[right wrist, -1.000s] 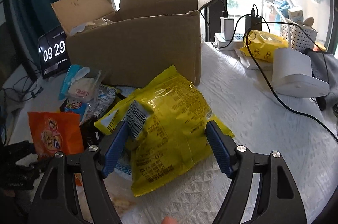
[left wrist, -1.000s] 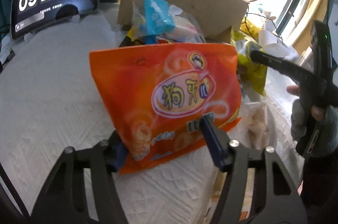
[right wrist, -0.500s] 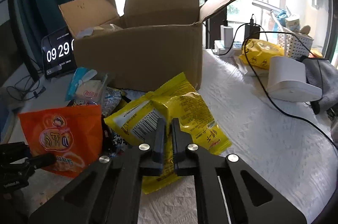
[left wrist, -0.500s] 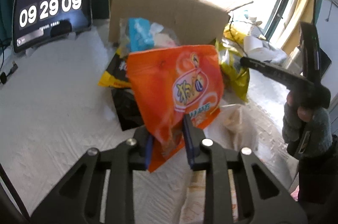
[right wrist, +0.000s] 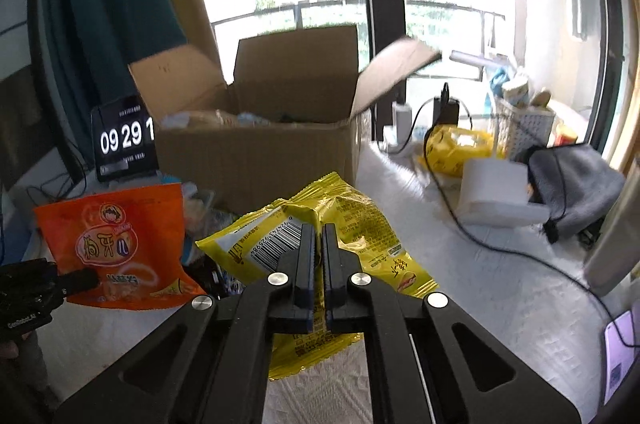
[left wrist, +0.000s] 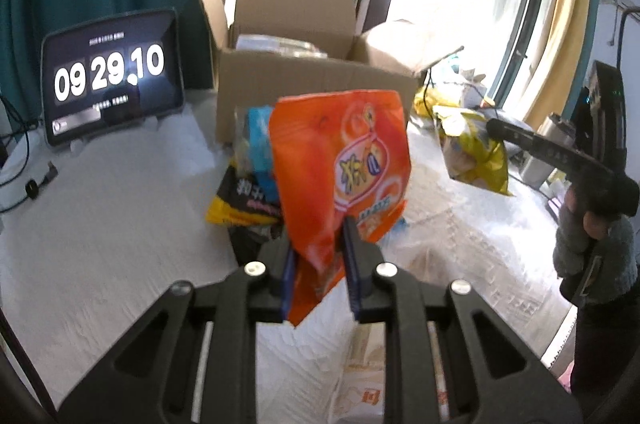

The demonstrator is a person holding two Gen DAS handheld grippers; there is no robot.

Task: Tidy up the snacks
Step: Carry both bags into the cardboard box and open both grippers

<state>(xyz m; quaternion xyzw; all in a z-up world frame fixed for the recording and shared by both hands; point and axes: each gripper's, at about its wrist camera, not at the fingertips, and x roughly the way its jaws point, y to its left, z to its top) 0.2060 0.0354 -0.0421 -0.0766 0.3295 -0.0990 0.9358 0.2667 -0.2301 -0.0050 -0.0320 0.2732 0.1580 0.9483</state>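
Right gripper (right wrist: 316, 244) clamped on yellow bag (right wrist: 352, 224), bag off the table (right wrist: 500, 288). Left gripper (right wrist: 80, 280) at left edge pinching orange bag (right wrist: 120, 240). Open box (right wrist: 256, 155) behind, snacks inside. Clock (right wrist: 120, 139) left of box.

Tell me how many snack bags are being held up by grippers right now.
2: the orange bag is pinched in the left gripper, the yellow bag in the right gripper.

Open box (right wrist: 256, 159) behind snack pile (left wrist: 248, 199), clock tablet (left wrist: 112, 75) left of box, paper roll (right wrist: 496, 191) right
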